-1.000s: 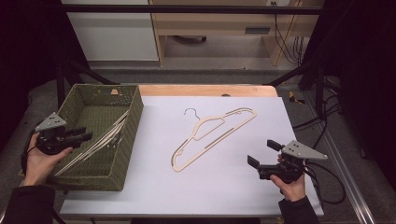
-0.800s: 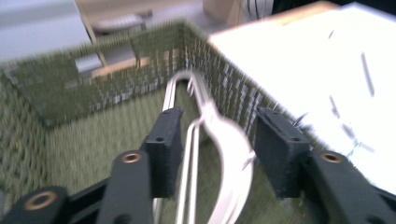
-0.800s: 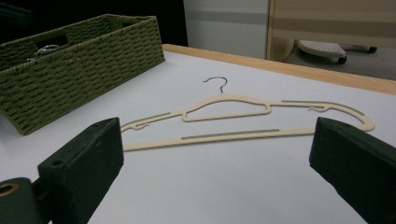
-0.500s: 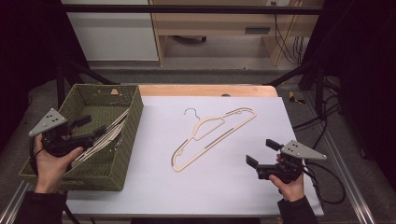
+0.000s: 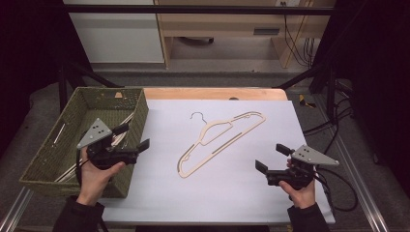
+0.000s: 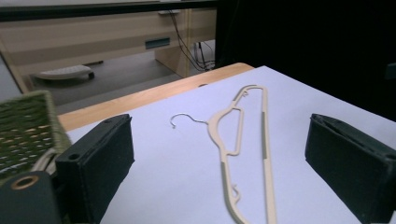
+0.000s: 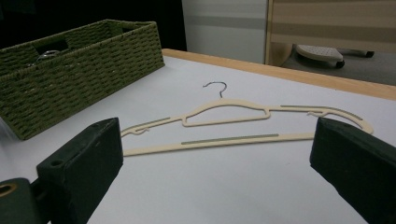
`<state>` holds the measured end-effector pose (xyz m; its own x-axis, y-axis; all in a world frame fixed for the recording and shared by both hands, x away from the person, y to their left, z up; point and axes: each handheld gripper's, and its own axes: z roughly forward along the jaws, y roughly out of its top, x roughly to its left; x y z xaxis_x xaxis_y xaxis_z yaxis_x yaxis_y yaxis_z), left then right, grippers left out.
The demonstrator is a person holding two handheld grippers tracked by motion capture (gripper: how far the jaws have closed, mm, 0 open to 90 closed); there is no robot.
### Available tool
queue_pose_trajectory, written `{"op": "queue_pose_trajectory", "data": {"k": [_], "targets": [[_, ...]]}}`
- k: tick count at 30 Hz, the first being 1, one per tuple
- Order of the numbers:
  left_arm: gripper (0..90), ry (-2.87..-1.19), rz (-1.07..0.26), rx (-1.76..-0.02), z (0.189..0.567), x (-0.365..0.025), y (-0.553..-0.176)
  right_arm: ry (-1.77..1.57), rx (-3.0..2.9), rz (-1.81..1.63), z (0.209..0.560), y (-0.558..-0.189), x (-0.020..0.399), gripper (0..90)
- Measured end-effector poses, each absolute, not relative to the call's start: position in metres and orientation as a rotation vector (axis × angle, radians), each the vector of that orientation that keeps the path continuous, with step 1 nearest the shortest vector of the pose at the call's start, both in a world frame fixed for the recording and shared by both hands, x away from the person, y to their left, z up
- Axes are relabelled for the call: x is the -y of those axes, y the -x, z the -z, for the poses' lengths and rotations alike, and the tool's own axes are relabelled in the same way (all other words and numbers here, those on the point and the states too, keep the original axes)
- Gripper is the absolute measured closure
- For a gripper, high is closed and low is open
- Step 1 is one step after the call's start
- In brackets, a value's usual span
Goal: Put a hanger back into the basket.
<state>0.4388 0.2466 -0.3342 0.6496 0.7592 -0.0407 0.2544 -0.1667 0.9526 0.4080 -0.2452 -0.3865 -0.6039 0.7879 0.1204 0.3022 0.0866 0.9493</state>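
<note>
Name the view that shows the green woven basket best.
The high view: the basket shows whole, open top included, at the table's left edge. The right gripper view shows its woven side and rim; the left gripper view catches just a blurred corner.

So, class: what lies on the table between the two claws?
In the high view, the cream hanger lies between the left claw and right claw.

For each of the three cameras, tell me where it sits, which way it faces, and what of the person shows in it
High view: above the person's side, looking forward and down at the table; both forearms, left gripper, right gripper.
Left gripper view: on the left gripper, over the basket edge, facing the hanger; its jaws apart.
Right gripper view: on the right gripper, low, facing hanger and basket; its jaws apart.
Shared: hanger, basket.
</note>
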Motion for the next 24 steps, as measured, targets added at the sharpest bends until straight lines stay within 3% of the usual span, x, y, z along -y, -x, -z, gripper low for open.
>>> {"op": "queue_pose_trajectory", "data": {"k": [13,24], "targets": [[7.6,-1.823,-0.480,-0.811,0.362,-0.199,-0.449,-1.077,-1.953,-1.520,0.389,-0.410,0.244,3.1],[12.2,-1.944,-0.410,-0.848,0.394,-0.159,-0.482,-1.078,-1.954,-1.533,0.388,-0.409,0.246,3.5]]}}
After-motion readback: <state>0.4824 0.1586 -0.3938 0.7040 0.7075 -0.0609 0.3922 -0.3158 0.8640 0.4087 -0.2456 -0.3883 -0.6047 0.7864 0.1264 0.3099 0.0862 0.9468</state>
